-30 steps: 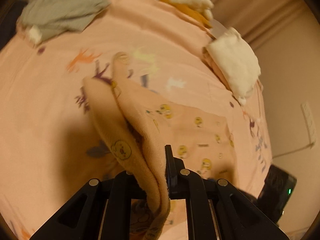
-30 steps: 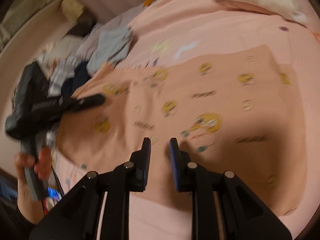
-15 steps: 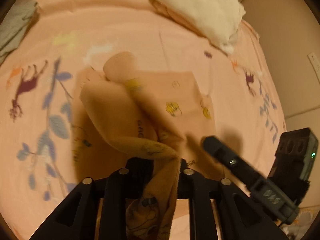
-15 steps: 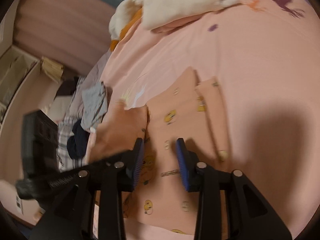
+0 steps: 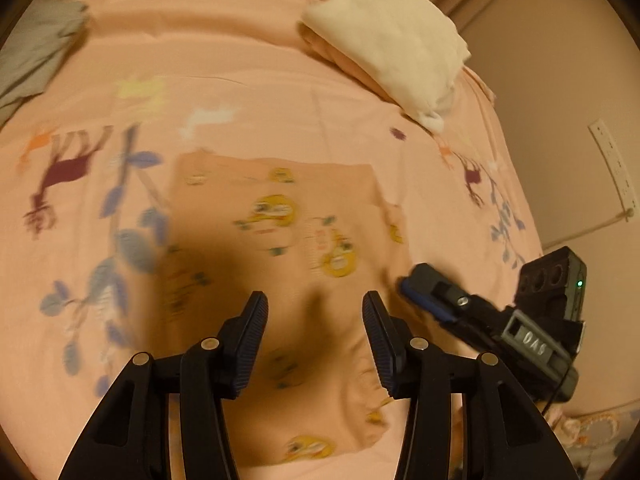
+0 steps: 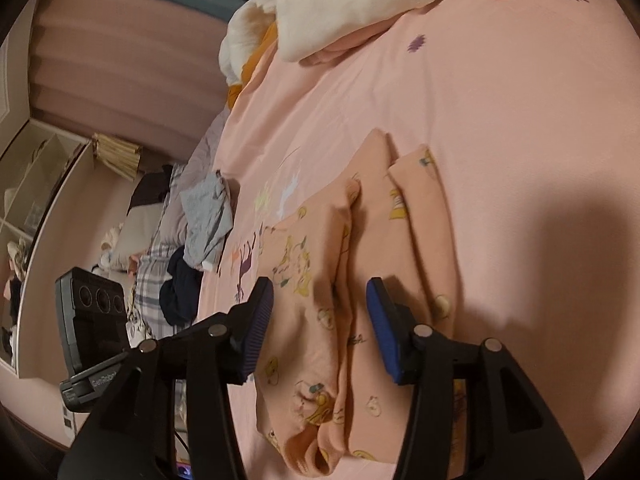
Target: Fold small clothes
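A small peach garment [image 5: 280,240] printed with yellow cartoon birds lies folded over on the pink bedsheet [image 5: 240,92]. My left gripper [image 5: 314,320] hovers over its near part, jaws opening, nothing between them. In the right wrist view the same garment [image 6: 360,280] lies in long folded layers. My right gripper [image 6: 320,320] stands above it, jaws opening, its pads clear of the cloth. The right gripper's blue-padded finger [image 5: 428,292] shows at the right in the left wrist view.
A white folded cloth [image 5: 392,48] on a peach one lies at the far side of the bed. A grey garment [image 6: 208,216], a dark one [image 6: 180,292] and checked fabric sit at the bed's left edge. A wall socket strip [image 5: 612,168] hangs at the right.
Both grippers' jaws widened. The left gripper let go of the garment's raised flap, which now lies flat across the rest. The right gripper's view rolled and then held still.
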The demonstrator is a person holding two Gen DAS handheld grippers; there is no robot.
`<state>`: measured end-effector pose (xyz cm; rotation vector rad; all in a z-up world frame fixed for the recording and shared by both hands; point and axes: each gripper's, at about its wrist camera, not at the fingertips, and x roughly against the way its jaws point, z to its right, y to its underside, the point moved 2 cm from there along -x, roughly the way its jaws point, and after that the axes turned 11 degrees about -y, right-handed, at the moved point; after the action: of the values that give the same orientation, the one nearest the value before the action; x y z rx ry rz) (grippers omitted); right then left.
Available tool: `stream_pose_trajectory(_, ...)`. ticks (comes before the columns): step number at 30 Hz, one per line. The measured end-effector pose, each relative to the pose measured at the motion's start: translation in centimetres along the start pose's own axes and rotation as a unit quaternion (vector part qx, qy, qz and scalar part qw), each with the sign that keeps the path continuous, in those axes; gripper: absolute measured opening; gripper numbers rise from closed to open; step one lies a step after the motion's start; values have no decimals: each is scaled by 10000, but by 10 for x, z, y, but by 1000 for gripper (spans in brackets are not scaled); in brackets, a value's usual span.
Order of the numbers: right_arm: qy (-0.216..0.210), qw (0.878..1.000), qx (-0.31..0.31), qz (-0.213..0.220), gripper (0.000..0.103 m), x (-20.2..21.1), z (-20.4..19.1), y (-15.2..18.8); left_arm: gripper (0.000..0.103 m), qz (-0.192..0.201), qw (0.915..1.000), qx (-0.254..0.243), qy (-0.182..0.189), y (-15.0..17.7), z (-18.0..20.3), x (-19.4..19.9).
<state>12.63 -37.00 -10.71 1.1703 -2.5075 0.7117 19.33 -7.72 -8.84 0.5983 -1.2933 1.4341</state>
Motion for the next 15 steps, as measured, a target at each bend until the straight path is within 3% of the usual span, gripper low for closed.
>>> stream_pose_trajectory(3,3,9995,180,-272,50,-8,-8,2,47,98,9999,86,-97,10,-22,7)
stream_pose_trajectory(6,331,9969,214,-678,50,-28,-4,4,47,86,9997,200,-147,22,-42,8)
stream_pose_trajectory(12,417,9944,308,-921,50,-50,0,-1,47,-39,9985,542,-46,40,-70,5)
stream_pose_trajectory(15,481,9934,432,-946,36,-57,-2,-5,47,-66,9980,621,-18,43,-75,3)
